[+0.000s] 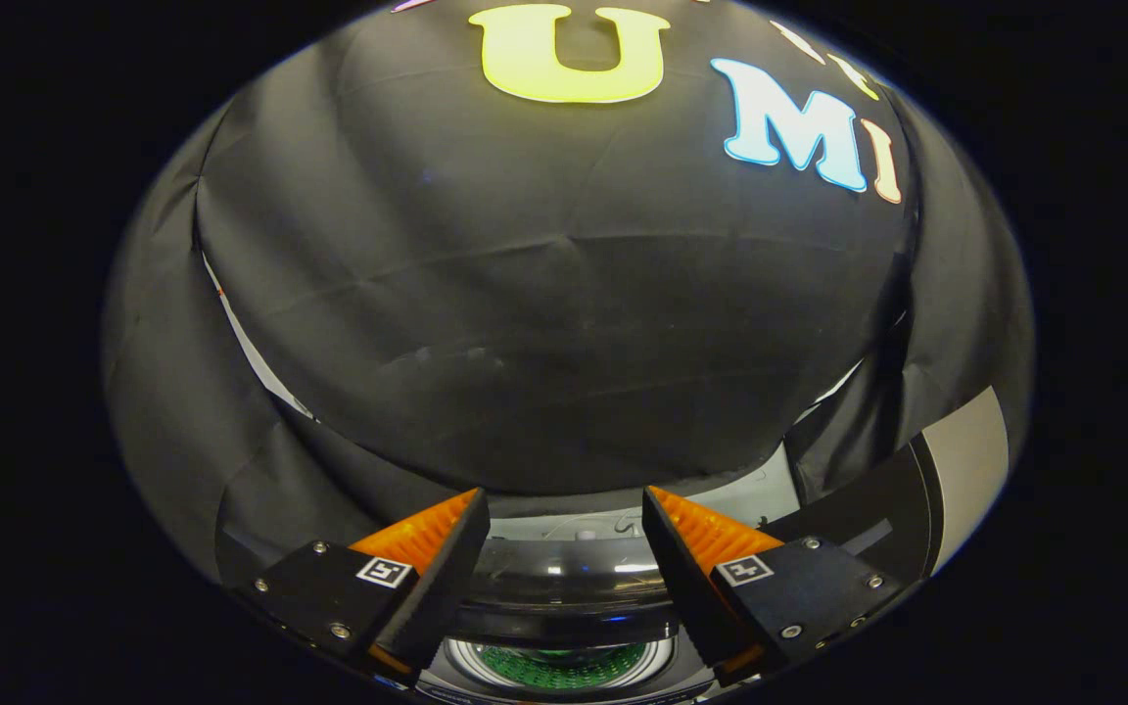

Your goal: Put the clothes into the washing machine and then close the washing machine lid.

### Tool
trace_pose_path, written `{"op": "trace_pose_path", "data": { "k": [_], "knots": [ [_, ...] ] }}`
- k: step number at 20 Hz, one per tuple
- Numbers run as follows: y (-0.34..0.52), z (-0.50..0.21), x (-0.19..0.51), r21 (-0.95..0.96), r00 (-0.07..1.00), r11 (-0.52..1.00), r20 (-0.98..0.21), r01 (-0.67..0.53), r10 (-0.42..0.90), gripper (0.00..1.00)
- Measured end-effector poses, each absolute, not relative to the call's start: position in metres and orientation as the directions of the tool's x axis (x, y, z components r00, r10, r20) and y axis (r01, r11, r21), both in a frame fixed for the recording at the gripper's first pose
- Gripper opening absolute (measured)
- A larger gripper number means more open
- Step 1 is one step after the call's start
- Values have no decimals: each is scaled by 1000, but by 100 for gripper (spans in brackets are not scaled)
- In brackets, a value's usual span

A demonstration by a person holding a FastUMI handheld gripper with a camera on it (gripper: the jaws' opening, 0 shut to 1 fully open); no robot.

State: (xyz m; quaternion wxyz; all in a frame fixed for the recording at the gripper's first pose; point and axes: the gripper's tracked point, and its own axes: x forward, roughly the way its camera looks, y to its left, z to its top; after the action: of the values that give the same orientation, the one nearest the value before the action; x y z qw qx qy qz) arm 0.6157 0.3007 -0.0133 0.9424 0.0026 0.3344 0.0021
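**Tool empty above the washer: lid step or clothes pickup?**

Your tool [564, 548] is spread wide, its fingers [446, 568] well apart with nothing between them. Just below and between them you can see the washing machine [564, 587]: a glossy dark top surface, and lower down a round rimmed opening with something green [560, 666] inside, possibly clothes, though you cannot be sure from here. Beyond the fingers hangs the booth's black cloth wall [544, 294]. A pale panel edge [961, 460] stands off to the right; whether it is the raised lid is unclear.

If that green is the laundry, the step in hand looks like lid closing. Tip the tool down first, find the lid, then push it shut.
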Motion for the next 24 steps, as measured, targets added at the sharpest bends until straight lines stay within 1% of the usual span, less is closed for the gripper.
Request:
{"op": "trace_pose_path", "data": {
  "k": [15,24],
  "knots": [
    [301,-12,597,5,805,1000,-594,-2,5,97],
    [300,-15,566,-1,824,1000,-567,4,-4,98]
  ]
}}
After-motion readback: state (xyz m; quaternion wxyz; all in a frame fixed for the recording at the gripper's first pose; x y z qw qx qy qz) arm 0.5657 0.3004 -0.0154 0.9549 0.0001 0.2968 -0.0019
